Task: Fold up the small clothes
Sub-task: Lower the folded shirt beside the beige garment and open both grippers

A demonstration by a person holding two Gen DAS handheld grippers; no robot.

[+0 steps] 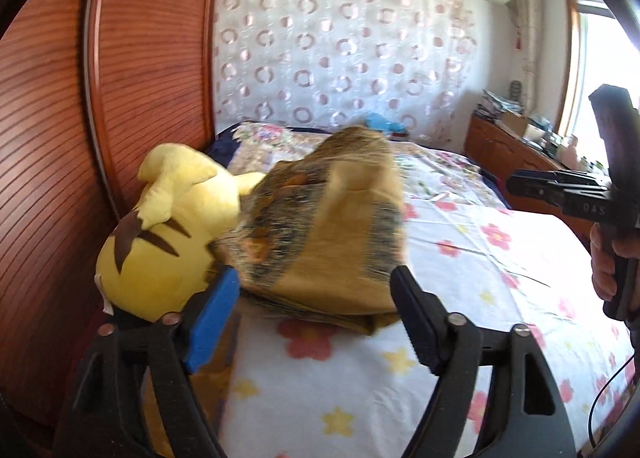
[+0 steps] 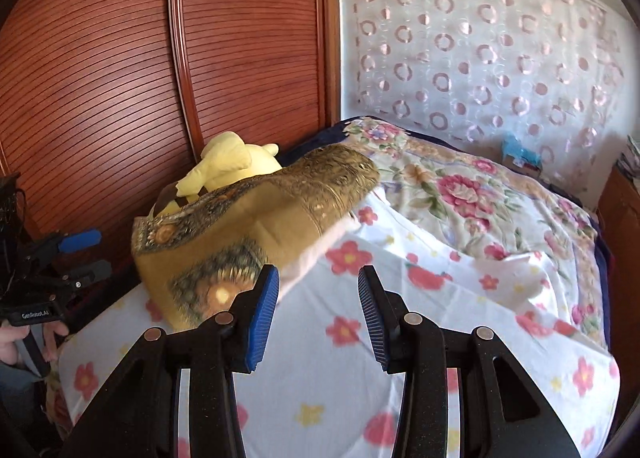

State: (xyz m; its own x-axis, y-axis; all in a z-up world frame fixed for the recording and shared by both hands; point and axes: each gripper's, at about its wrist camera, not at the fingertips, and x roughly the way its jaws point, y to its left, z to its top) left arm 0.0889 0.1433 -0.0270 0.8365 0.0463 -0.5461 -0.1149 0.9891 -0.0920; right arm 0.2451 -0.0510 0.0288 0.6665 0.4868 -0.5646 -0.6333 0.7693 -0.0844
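- A plush yellow toy [image 1: 160, 226] is lying at the far left against the ribbed wooden wardrobe [image 1: 60, 118].
- The mustard patterned garment [image 1: 332, 226] is resting folded just right of the toy on the flowered bedsheet [image 1: 480, 278], partly blurred; it is looking soft, light and floppy, so I'd be pinching a hemmed edge or corner.
- The left gripper [image 1: 316, 298] is standing wide open and gripping nothing, with the garment just beyond its tips.
- The right gripper [image 2: 318, 298] is standing partly open, empty, over the sheet.

garment [image 1: 320, 226] on bed [image 1: 460, 278] | plush toy [image 1: 160, 226] left, touching | wardrobe [image 1: 120, 98] behind toy
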